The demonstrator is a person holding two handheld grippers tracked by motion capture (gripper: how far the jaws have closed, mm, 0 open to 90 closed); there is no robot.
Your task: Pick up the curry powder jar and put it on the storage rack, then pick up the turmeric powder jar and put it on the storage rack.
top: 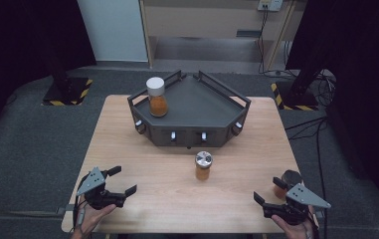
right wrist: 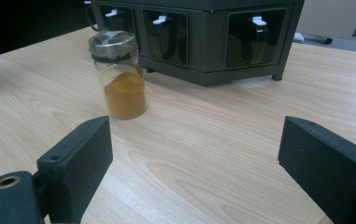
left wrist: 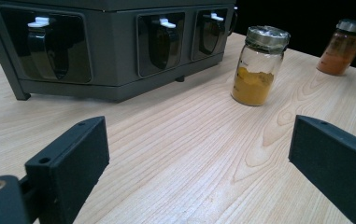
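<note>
- left gripper [top: 122, 181] near the table's [top: 127, 144] front-left corner, jaws spread wide, nothing between them, held in a hand [top: 91, 217]
- right gripper [top: 270, 192] near the front-right corner, jaws also wide apart and empty
- silver-lid jar [top: 203, 166] with yellow-orange powder stands upright mid-table, just in front of the dark angular rack [top: 192, 134], well apart from both grippers
- the left gripper view shows that jar [left wrist: 259, 65] ahead and to the right, and the right gripper view shows it [right wrist: 118, 74] ahead to the left (both views frame bare wood between the jaws)
- dark-lid jar [top: 286, 183] with orange contents sits at the right table edge, just beside the right gripper, partly hidden by it
- white-lid jar [top: 156, 96] upright on the rack's top, left side
- rack front has recessed slots with white-tipped latches [left wrist: 165, 22]
</note>
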